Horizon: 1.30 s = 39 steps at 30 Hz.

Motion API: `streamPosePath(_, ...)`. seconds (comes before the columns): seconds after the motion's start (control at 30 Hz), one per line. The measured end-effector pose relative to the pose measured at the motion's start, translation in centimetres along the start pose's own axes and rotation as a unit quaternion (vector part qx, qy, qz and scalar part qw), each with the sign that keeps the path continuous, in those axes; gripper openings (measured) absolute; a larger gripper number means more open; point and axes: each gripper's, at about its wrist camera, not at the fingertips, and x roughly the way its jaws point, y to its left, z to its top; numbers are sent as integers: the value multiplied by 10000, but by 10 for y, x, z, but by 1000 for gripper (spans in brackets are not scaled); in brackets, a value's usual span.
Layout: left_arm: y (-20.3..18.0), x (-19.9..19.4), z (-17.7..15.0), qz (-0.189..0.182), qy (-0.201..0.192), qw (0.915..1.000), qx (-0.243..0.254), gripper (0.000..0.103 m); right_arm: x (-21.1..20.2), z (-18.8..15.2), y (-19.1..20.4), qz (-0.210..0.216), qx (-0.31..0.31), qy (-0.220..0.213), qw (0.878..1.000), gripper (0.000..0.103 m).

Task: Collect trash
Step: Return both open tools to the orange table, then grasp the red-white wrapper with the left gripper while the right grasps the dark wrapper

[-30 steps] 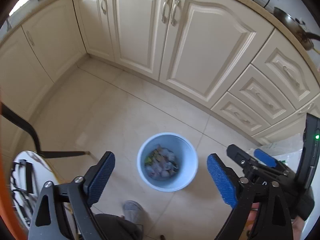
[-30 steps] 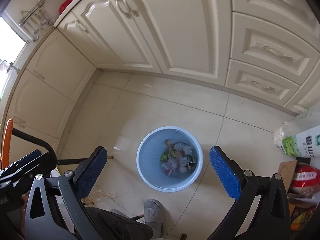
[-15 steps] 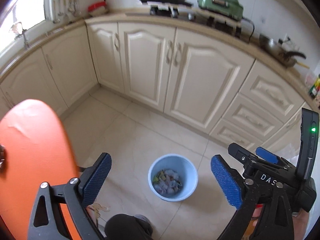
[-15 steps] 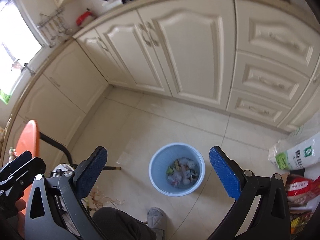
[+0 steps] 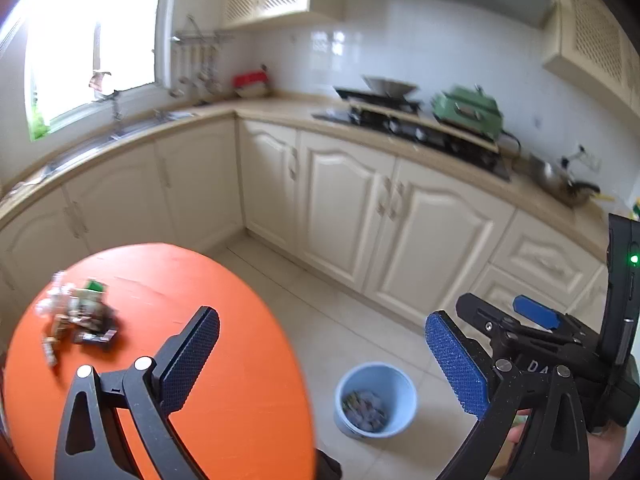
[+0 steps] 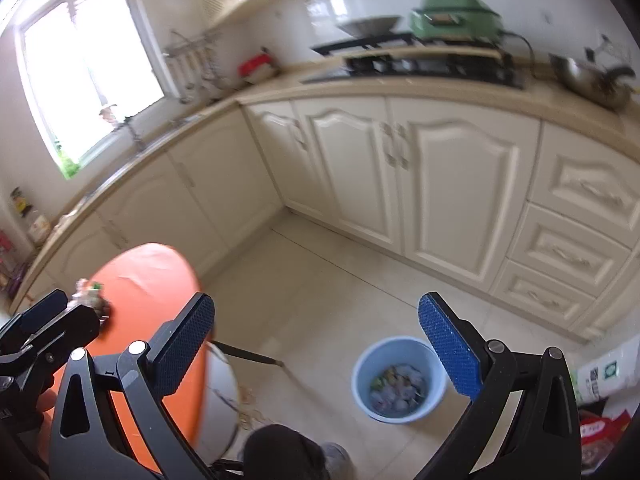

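Trash on worktop: a small loose pile of wrappers and crumpled scraps [image 5: 76, 314] lies near the far left edge of the round orange worktop [image 5: 248, 400]; the single pieces are too blurred to identify.
Trash in bin: mixed scraps [image 6: 396, 388] lie at the bottom of the light blue bin [image 6: 362, 380].
Bin position: upright on the tiled floor [image 6: 320, 280], beside the worktop's right side and in front of the cream cabinets [image 6: 452, 184].
Left gripper [image 5: 320, 360]: jaws spread wide, nothing between the blue pads; it hangs over the worktop's right edge, well apart from the pile.
Right gripper [image 6: 316, 344]: jaws spread wide, nothing held; it is above the floor, with the bin just inside its right finger in the right wrist view.
Relation of the two: the left gripper's body shows at the left edge of the right wrist view, in front of the pile; the right one shows at the right of the left wrist view.
Surroundings: a stove [image 5: 408, 120] and a green appliance [image 5: 468, 110] stand along the kitchen counter; a window [image 6: 88, 76] is at the left; printed bags [image 6: 604, 376] lie on the floor to the right of the bin.
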Motion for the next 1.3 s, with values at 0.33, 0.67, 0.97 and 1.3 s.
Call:
streamPosePath(0.33, 65, -120, -37, 584, -535, 9957, -489, 102, -23, 3, 112, 674, -882, -214, 9936, 103)
streamPosePath(0.67, 106, -215, -86, 1438, -959, 9802, -964, 102, -51, -12, 215, 1357, -1595, -463, 9767, 103)
streamPosePath(0.97, 111, -255, -115, 2098, -1158, 9618, -1326, 102, -67, -25, 273, 1754, -2006, -637, 9617, 103)
streamPosePath(1.3, 129, -231, -133, 2478, -839, 9508, -1660, 102, -39, -37, 298, 1879, -2445, -463, 9501, 103)
